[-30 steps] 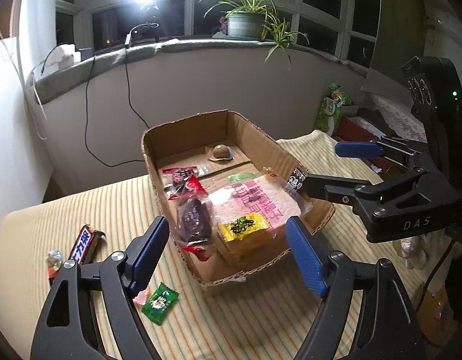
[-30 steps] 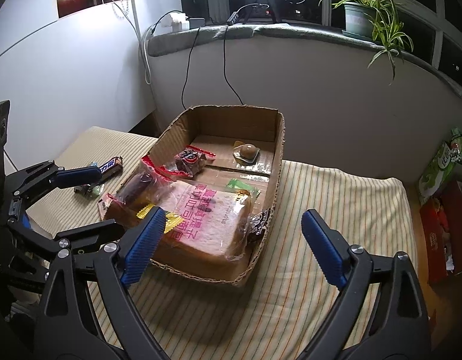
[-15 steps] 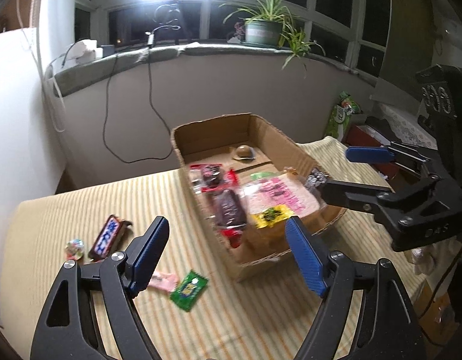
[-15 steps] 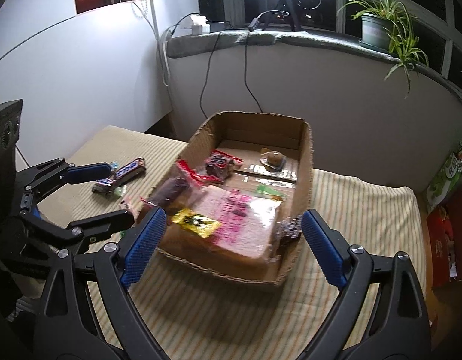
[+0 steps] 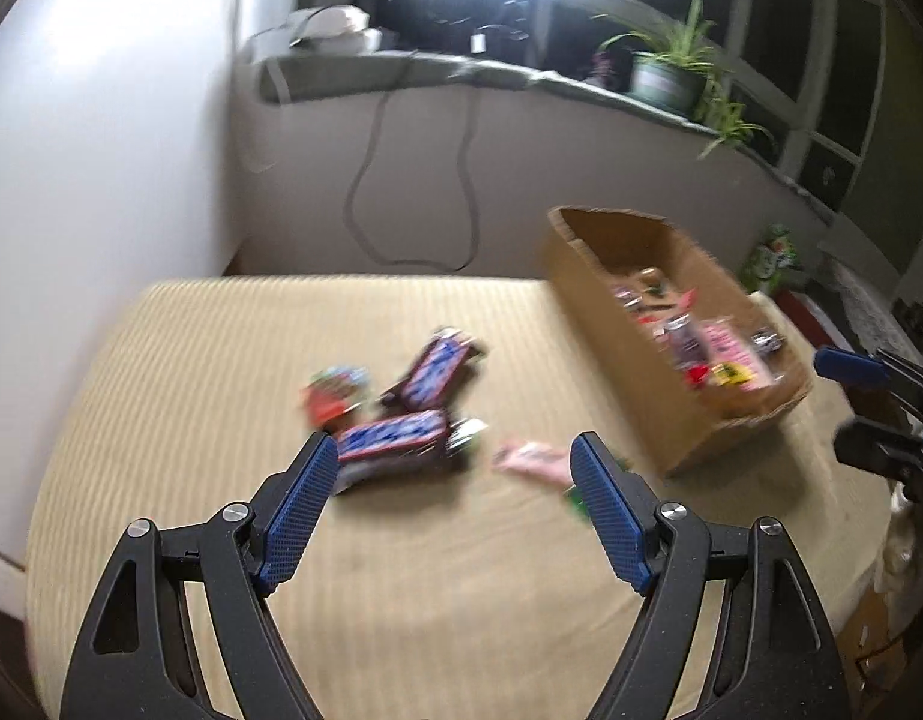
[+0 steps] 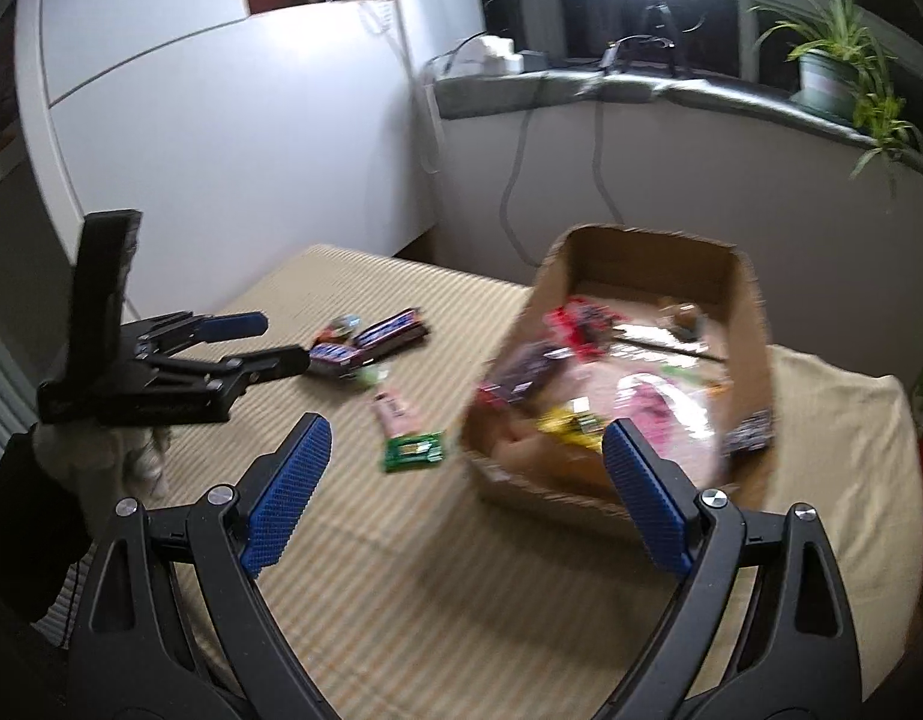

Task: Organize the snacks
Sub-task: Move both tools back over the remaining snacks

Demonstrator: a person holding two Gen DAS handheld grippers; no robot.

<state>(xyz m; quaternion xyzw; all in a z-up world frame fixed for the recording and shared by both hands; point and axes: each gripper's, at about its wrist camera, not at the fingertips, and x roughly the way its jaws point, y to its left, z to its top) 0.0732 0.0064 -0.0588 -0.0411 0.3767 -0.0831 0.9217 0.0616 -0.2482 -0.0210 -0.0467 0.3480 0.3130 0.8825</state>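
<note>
Two grippers hang over a table (image 5: 233, 546) covered in a yellow striped cloth, both with their jaws wide apart and nothing between the blue pads.

From the left wrist view, the left gripper (image 5: 455, 504) points down toward a loose cluster of snacks lying on the cloth. Two chocolate bars in dark blue wrappers sit at about 11 o'clock from its fingertips: the nearer chocolate bar (image 5: 395, 438) lies just beyond the left pad, the farther chocolate bar (image 5: 440, 369) is angled behind it, and the two look to be touching, though blur makes that hard to tell. A small round red and green candy (image 5: 332, 396) lies beside them at 10 o'clock. A pink packet (image 5: 533, 462) lies at 1 o'clock, just inside the right pad, and a green packet (image 5: 575, 495) peeks out from behind that pad.

A cardboard box (image 5: 617, 348) stands at 2 o'clock, well apart from the loose snacks, already holding a heap of wrapped food. The right gripper (image 5: 851, 402) shows at 3 o'clock at the picture's edge, beyond the box.

From the right wrist view, the right gripper (image 6: 467, 480) points at the near left corner of the box, with the green packet lying on the cloth between its pads. A potted plant (image 6: 827, 78) stands on the windowsill at 1 o'clock.
</note>
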